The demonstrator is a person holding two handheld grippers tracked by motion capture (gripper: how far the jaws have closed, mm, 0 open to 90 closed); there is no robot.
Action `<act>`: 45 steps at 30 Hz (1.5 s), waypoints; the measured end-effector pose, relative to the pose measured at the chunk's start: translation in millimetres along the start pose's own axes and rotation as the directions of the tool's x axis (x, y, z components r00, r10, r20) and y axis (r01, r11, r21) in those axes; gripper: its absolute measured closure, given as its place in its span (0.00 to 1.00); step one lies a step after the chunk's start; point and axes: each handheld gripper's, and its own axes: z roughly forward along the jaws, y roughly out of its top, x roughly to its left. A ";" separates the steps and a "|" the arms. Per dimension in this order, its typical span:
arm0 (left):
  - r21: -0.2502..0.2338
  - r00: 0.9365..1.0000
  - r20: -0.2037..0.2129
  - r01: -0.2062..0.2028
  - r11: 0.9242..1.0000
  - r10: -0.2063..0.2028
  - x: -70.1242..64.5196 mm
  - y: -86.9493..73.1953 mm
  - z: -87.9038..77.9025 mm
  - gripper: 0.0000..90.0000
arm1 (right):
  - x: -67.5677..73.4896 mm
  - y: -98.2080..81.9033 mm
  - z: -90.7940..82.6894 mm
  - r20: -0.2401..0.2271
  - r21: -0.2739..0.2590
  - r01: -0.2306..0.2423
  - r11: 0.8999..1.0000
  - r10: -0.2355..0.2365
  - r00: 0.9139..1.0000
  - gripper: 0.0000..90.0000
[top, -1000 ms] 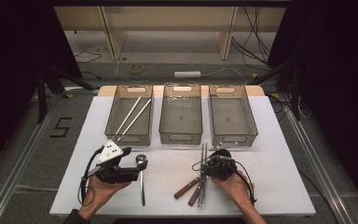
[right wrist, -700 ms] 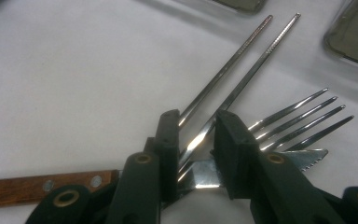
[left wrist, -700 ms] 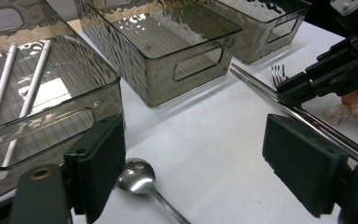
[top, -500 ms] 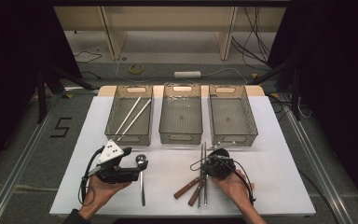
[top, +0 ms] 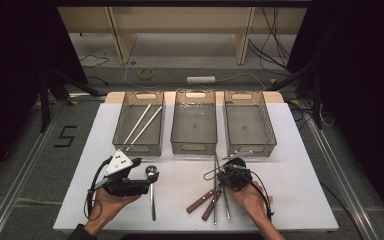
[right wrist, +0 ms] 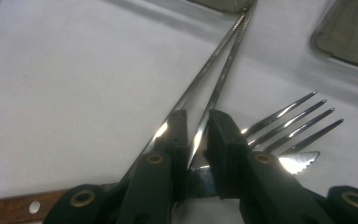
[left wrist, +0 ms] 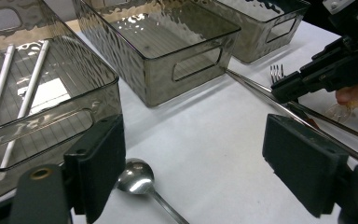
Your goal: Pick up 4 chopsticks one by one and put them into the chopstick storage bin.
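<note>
The metal chopsticks (top: 215, 165) lie on the white table (top: 290, 175), right in front of the gap between the middle bin (top: 194, 148) and the right bin (top: 250, 148). Their long axis runs pretty much straight away from the person, with the far tips pointing up at the bins and the near ends down among the wooden-handled cutlery (top: 202, 200).

The right gripper (top: 227, 170) sits on top of them about halfway along. Its jaws have just been closing and are now nearly together. In the right gripper view, one chopstick (right wrist: 228, 51) runs into the narrow slot between the jaws of the right gripper (right wrist: 196, 116), and the other slips along the outside of the left-hand jaw. There's still a sliver of gap, so it doesn't look clamped yet.

That close-up also shows stuff the high view mostly hides: a fork (right wrist: 293, 116) just beside the jaws, and a serrated knife blade (right wrist: 298, 161) underneath.

The left gripper (top: 142, 173) is well apart, with its jaws spread wide and nothing between them. The left gripper view (left wrist: 193, 135) shows a spoon (left wrist: 135, 177) on the table below, and the chopsticks (left wrist: 261, 88) slanting past the middle bin's corner. The high view adds two white sticks (top: 140, 125) in the left bin.
</note>
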 end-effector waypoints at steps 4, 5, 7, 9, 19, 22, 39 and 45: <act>0.000 1.000 0.001 -0.002 1.000 0.002 -0.1 0.2 -0.1 0.23 | -0.9 0.4 -0.1 0.003 0.002 -0.008 1.000 0.008 1.000 0.88; 0.000 1.000 0.001 -0.001 1.000 0.001 -0.1 0.2 -0.1 0.23 | -1.0 0.5 -0.4 0.004 0.002 -0.009 1.000 0.009 1.000 0.88; 0.000 1.000 0.001 0.000 1.000 0.000 -0.2 0.1 0.1 0.23 | -1.7 0.8 -0.7 0.003 0.003 -0.015 1.000 0.015 1.000 0.89; 0.001 1.000 0.002 -0.002 1.000 0.002 -0.2 0.1 0.0 0.23 | -2.3 1.0 -1.3 0.009 0.003 -0.015 1.000 0.015 1.000 0.89; 0.001 1.000 0.001 -0.003 1.000 0.003 -0.3 0.3 -0.3 0.23 | 1.6 -0.1 -4.1 -0.001 0.025 0.007 1.000 -0.007 1.000 0.88; -0.001 1.000 0.001 -0.005 1.000 0.005 -0.6 0.3 -0.5 0.23 | 1.7 -0.2 -4.8 -0.003 0.028 0.010 1.000 -0.010 1.000 0.88; -0.001 1.000 0.000 -0.008 1.000 0.008 -1.0 0.7 -0.5 0.23 | 6.4 -7.7 -16.8 0.002 0.061 0.063 0.996 -0.063 0.998 0.89; -0.001 1.000 0.002 -0.006 1.000 0.006 -0.9 0.5 0.1 0.23 | 3.9 -7.0 -16.0 -0.007 0.065 0.063 0.996 -0.062 0.998 0.90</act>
